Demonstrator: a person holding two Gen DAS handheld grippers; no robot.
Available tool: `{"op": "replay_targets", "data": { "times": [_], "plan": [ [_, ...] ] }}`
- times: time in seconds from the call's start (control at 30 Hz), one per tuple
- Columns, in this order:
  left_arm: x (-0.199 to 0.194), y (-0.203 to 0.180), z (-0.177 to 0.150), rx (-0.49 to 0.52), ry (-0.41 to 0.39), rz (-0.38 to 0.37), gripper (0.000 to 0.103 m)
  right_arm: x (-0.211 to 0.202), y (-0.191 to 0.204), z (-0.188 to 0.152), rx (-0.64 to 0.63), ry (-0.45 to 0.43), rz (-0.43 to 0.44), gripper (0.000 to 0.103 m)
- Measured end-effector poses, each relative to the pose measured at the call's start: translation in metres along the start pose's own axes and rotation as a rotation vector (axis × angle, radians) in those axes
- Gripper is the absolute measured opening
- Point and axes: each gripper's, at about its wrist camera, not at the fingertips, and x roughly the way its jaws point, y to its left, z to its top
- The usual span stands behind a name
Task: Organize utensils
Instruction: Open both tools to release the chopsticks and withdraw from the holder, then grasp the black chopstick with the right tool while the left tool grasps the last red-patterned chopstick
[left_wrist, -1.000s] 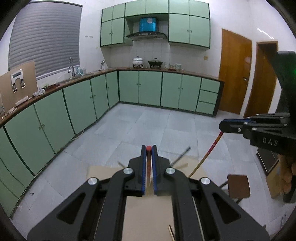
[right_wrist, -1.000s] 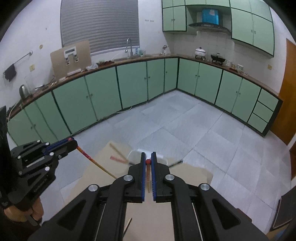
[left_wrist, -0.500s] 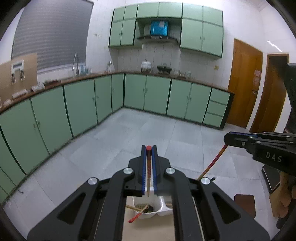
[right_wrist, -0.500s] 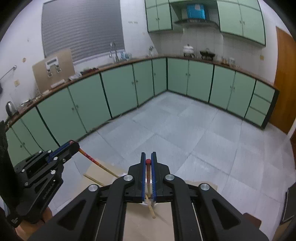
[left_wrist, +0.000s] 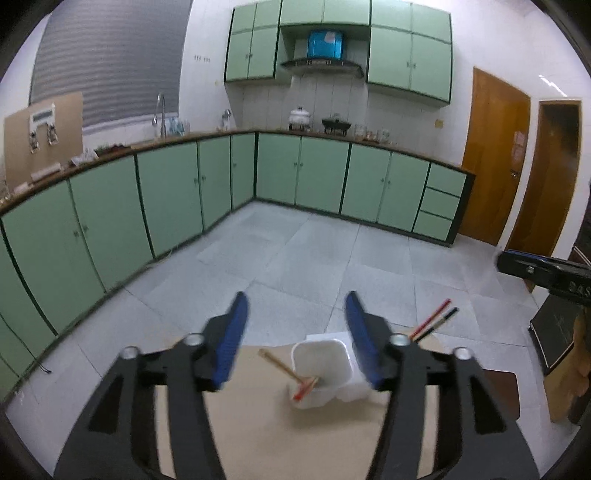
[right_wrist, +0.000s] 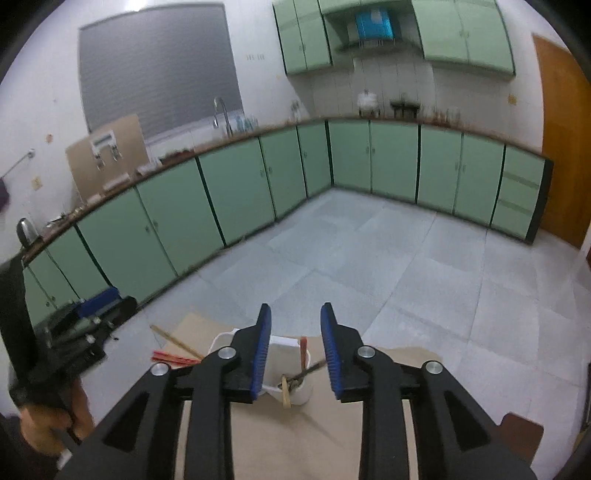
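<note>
Left gripper: the black two-finger tool with blue pads (left_wrist: 295, 332) fills the lower half of the left wrist view, fingers spread wide with nothing between them.
Right gripper: the matching black tool with blue pads (right_wrist: 295, 350) sits low centre in the right wrist view, fingers parted and holding nothing.
Holder: a white plastic utensil container with divided cups (left_wrist: 320, 363) stands on the tan cardboard sheet (left_wrist: 258, 435), low centre in the left wrist view, just below and between the left tool's spread fingertips.
Chopsticks in holder: a tan wooden stick with a red tip (left_wrist: 286, 367) leans into the near cup, its upper end poking out to the left; in the right wrist view several sticks (right_wrist: 303, 356) stand tilted in the cup between the right tool's pads.
Loose chopsticks: a red one and a dark one (left_wrist: 436, 320) lie side by side right of centre, past the holder; the right wrist view shows red sticks (right_wrist: 173, 357) flat on the cardboard at lower left.
Other tool seen: the right gripper's tip (left_wrist: 535, 266) shows at the right edge of the left wrist view.
Change: half a second ago each tool pinched a red-tipped chopstick between closed pads; now both are spread and the sticks rest in the holder.
</note>
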Motion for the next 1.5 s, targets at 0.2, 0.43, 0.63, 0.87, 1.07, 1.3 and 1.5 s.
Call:
{"op": "replay_targets", "data": {
  "times": [0.2,0.43,0.63,0.87,1.07,1.3,1.5],
  "plan": [
    [-0.091,0.013,-0.062,0.032,-0.053,-0.001,0.087,-0.087,0.021,-0.13,-0.054,-0.08,0.019,0.043],
    [-0.174,0.033,-0.181,-0.04,-0.02,0.061,0.092,-0.108,0.073,-0.357,-0.053,0.119,0.034,0.043],
    [-0.217,0.038,-0.263,-0.095,0.044,0.09,0.092,-0.113,0.13,-0.438,-0.212,0.211,0.085,0.041],
    [-0.231,0.031,-0.296,-0.109,0.075,0.067,0.092,-0.1,0.127,-0.438,-0.21,0.196,0.072,0.041],
    [-0.225,0.014,-0.31,-0.056,0.11,0.048,0.092,-0.104,0.084,-0.432,-0.067,0.205,0.015,0.043],
    [-0.223,0.019,-0.314,-0.088,0.131,0.043,0.092,-0.099,0.121,-0.442,-0.21,0.187,0.083,0.044],
    [-0.216,0.011,-0.322,-0.084,0.16,0.019,0.092,-0.092,0.081,-0.431,-0.067,0.18,0.003,0.043]
  ]
}}
